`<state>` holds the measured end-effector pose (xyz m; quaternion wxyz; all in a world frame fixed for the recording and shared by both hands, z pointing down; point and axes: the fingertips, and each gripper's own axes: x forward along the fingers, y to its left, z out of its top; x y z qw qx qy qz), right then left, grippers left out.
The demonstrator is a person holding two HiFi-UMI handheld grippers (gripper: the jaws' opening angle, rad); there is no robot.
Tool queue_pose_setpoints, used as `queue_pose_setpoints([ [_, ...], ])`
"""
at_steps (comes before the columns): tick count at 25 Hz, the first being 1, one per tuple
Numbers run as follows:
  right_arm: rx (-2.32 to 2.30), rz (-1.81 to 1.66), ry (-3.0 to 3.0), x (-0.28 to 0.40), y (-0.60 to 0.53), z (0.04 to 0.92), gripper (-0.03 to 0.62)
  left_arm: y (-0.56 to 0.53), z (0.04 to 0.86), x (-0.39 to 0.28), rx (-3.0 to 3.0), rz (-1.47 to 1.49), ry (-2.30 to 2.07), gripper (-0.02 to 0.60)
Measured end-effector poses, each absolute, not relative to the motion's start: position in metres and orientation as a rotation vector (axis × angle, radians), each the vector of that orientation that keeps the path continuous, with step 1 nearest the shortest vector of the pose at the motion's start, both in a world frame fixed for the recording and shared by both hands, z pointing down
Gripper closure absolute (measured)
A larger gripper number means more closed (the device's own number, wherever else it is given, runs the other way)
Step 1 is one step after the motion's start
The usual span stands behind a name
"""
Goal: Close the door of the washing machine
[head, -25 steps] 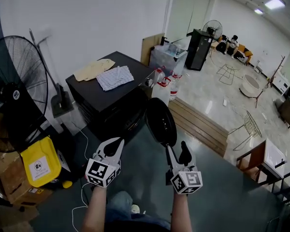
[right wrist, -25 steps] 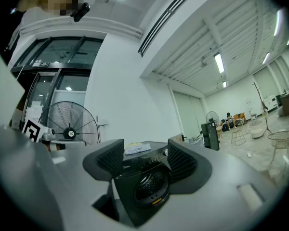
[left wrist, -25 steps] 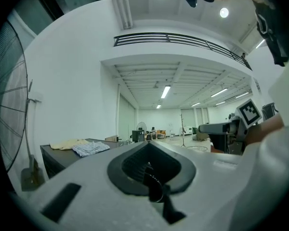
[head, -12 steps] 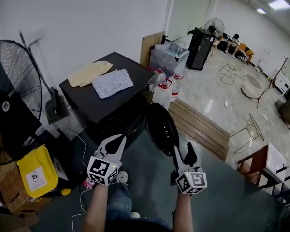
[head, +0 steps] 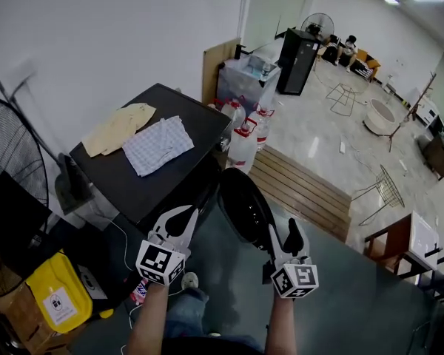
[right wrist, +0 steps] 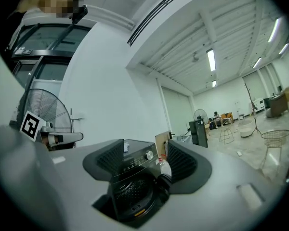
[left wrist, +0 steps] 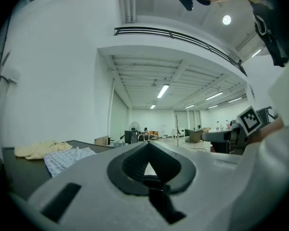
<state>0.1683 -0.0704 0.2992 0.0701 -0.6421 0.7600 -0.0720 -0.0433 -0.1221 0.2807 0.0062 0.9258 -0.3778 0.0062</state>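
The black front-loading washing machine [head: 179, 174] stands against the white wall, and its round dark door [head: 244, 202] swings open toward me. My right gripper [head: 284, 229] is open and empty, just below and right of the door's rim in the head view. In the right gripper view the washing machine [right wrist: 133, 186] shows between the spread jaws of the right gripper [right wrist: 145, 165], still some way ahead. My left gripper [head: 185, 214] is shut on nothing, in front of the machine's left side. In the left gripper view the left gripper [left wrist: 147, 150] shows its pads meeting.
A checked cloth [head: 159, 145] and a beige cloth [head: 118, 128] lie on the machine's top. Water bottles [head: 244, 140] stand to its right, beside wooden planks [head: 303, 187]. A large fan [head: 7, 191] and a yellow container [head: 55, 298] are at the left. My leg and shoe [head: 189, 281] are below.
The view has shifted forward and left toward the machine. Both grippers sit slightly nearer the door; their jaws have not changed. The door stands at the same angle.
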Motion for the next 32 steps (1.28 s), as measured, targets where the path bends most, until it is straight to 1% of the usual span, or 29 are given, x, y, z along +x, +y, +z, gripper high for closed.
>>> queue_pose_setpoints([
  [9, -2.049, -0.235, 2.181, 0.188, -0.149, 0.313, 0.318, -0.206, 0.286, -0.01, 2.982, 0.056, -0.969, 0.583],
  [19, -2.096, -0.328, 2.183, 0.221, -0.167, 0.351, 0.319, -0.24, 0.318, 0.017, 2.935, 0.115, -0.912, 0.583],
  [26, -2.131, -0.446, 2.214, 0.238, -0.163, 0.42, 0.326, -0.242, 0.366, 0.026, 2.896, 0.187, -0.886, 0.583],
  [32, -2.211, -0.588, 2.172, 0.263, -0.137, 0.524, 0.332, -0.239, 0.428, 0.042, 2.884, 0.213, -0.815, 0.583],
])
